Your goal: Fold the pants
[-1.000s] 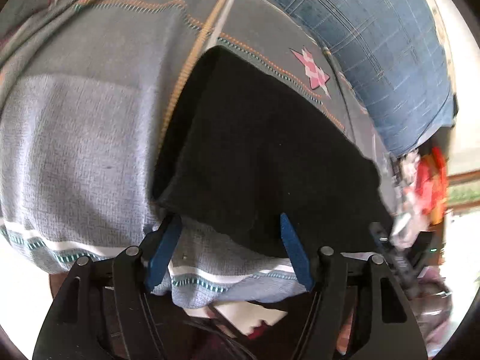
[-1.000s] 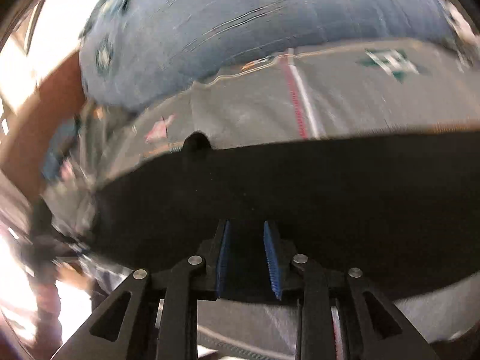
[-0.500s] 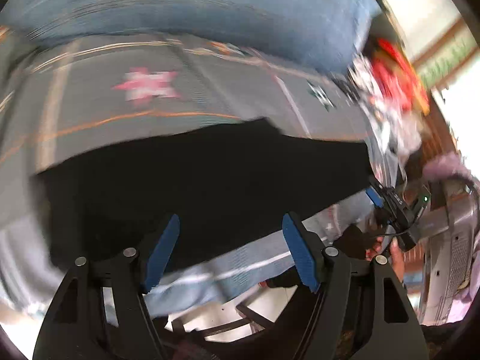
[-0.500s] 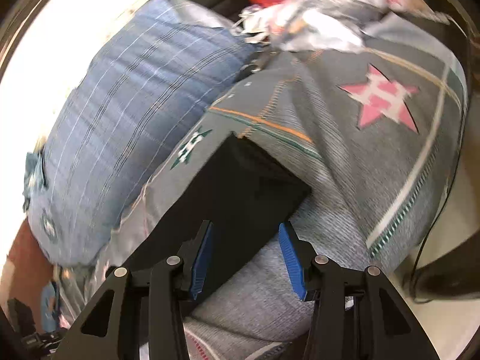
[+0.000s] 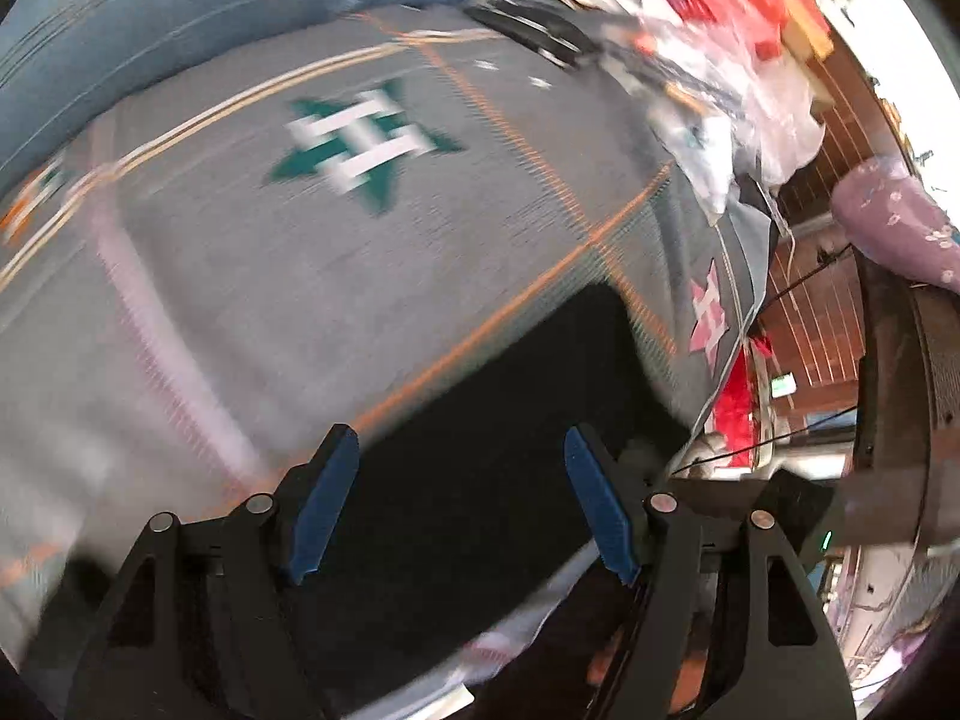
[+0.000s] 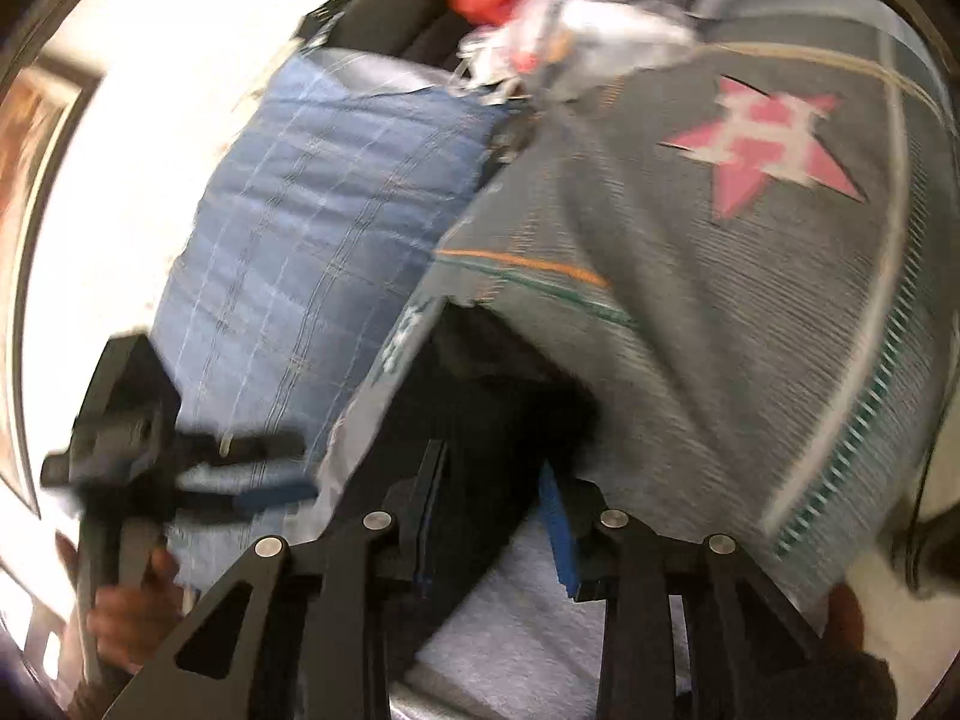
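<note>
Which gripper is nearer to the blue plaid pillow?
Left. The left gripper sits right against the blue plaid pillow, while the right gripper is farther off, over the black pants.

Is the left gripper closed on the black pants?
No, the left gripper is wide open, with the black pants lying flat below its fingers.

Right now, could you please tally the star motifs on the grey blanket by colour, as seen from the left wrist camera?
Green stars: 1
Pink stars: 1
Total: 2
An orange patch at the far left edge is too blurred to count as a star.
</note>
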